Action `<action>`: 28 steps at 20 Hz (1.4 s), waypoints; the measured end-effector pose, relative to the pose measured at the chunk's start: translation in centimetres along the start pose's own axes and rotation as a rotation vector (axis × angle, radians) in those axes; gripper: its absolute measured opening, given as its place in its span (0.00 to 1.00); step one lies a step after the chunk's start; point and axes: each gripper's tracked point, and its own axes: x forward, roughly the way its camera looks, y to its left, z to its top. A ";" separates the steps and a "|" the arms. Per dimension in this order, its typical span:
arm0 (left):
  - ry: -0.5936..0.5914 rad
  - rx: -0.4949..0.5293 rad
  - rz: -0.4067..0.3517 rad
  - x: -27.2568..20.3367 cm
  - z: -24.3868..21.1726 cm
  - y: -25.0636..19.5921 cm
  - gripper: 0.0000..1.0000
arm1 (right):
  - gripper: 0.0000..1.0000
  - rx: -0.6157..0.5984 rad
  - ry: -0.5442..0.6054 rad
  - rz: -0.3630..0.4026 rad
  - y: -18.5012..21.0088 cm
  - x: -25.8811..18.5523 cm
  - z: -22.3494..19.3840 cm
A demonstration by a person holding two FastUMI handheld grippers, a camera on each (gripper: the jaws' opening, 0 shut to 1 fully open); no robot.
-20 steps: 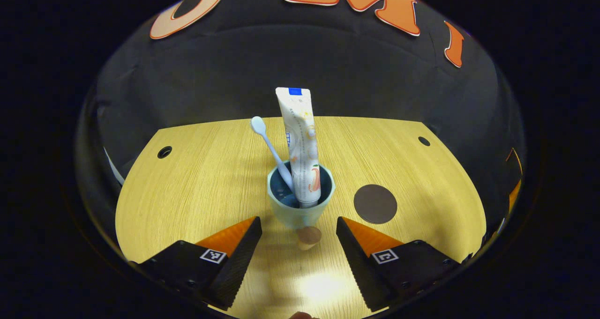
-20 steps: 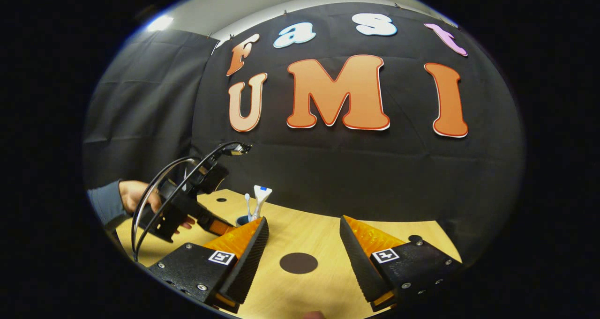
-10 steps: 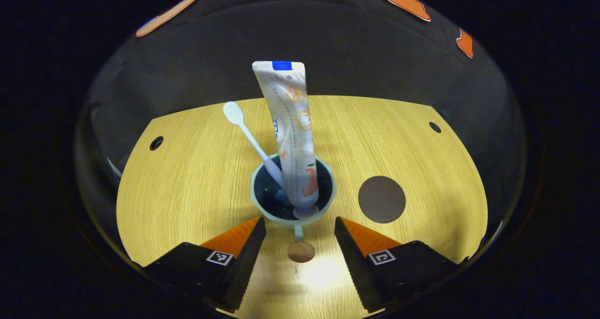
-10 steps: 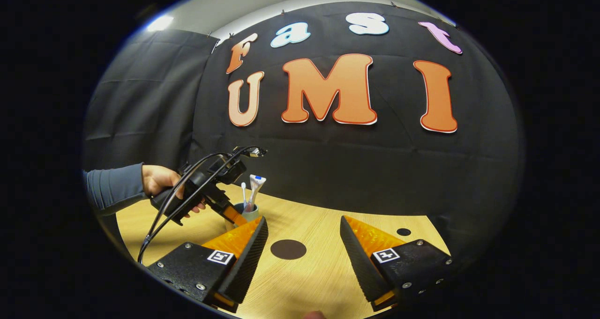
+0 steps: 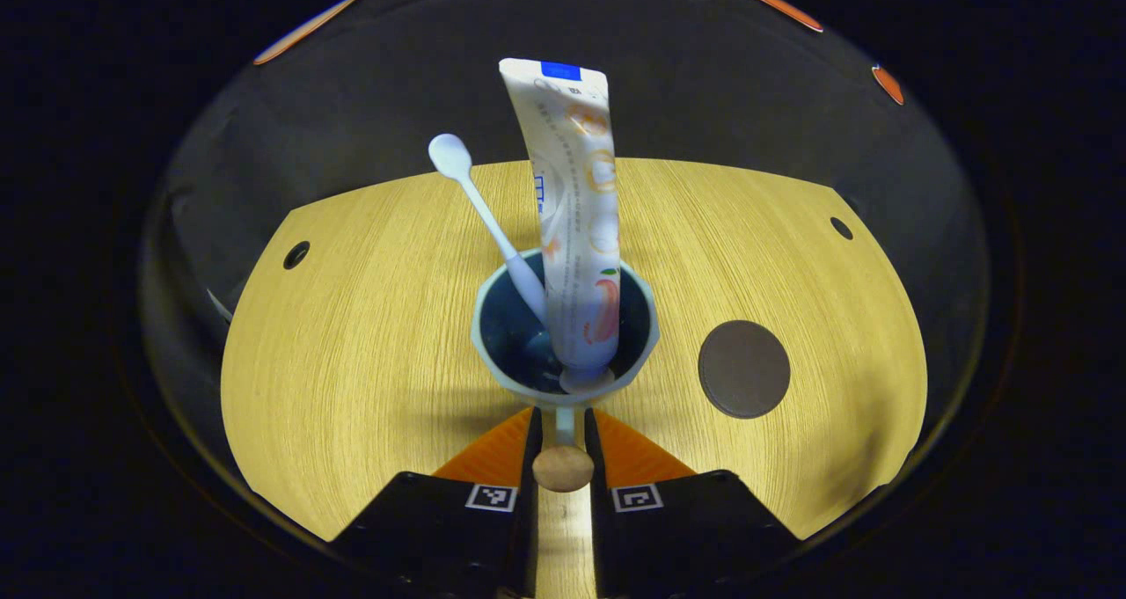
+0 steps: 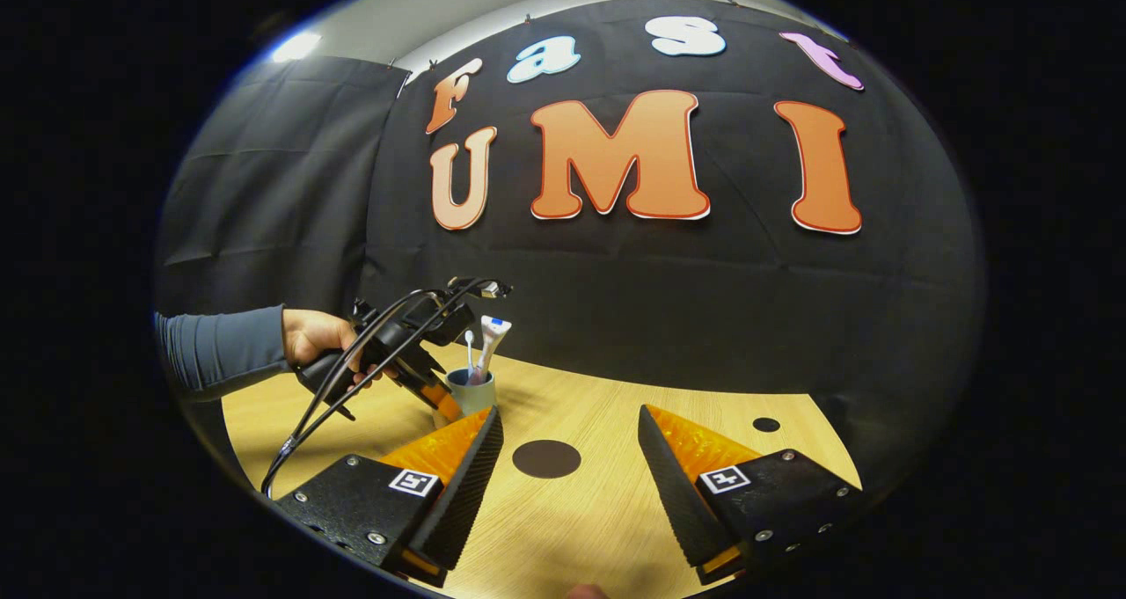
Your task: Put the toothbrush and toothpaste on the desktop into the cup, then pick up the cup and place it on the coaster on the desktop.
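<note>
On the desk sits the cup, pale outside and dark inside, with the toothpaste standing nearly upright in it, cap end down, and the toothbrush leaning off to the left beside it, head up. Both are properly in the cup, touching each other down near the rim.

Left gripper is pinched tight on the cup's handle, a thin stem with a round brownish knob on the end, and both fingers press against it from either side. From the left gripper view the cup sits just past the fingertips, dead centre.

Coaster is a dark round disc lying flat on the desk to the right of the cup, near it but not touching. Can't tell whether the cup's base is on the wood or just off it.

Over in the right gripper view you can see a hand in a grey-blue sleeve holding the left gripper against the cup, cables looping off the back. Right gripper is spread wide with nothing between its fingers, above the desk's near side, and the coaster shows in the gap between them, farther off.
</note>
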 end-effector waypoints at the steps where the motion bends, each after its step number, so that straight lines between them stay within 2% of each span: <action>1: -0.003 -0.004 0.001 0.0 0.0 -0.1 0.24 | 0.92 0.004 0.002 0.000 0.0 0.0 0.0; 10: -0.012 -0.043 -0.003 -0.1 0.1 -0.5 0.23 | 0.93 0.031 -0.021 -0.023 -0.8 -0.4 0.1; 20: -0.118 0.048 -0.002 -2.4 2.2 -1.1 0.20 | 0.92 0.092 0.009 -0.085 -3.0 -1.0 -2.2; 23: -0.099 0.040 -0.003 -1.6 1.5 -1.1 0.22 | 0.92 0.093 0.044 -0.093 -3.2 -1.3 -3.2; 28: -0.052 0.021 -0.030 -0.3 0.8 -1.3 0.21 | 0.92 0.109 0.021 -0.085 -3.0 -0.9 -2.5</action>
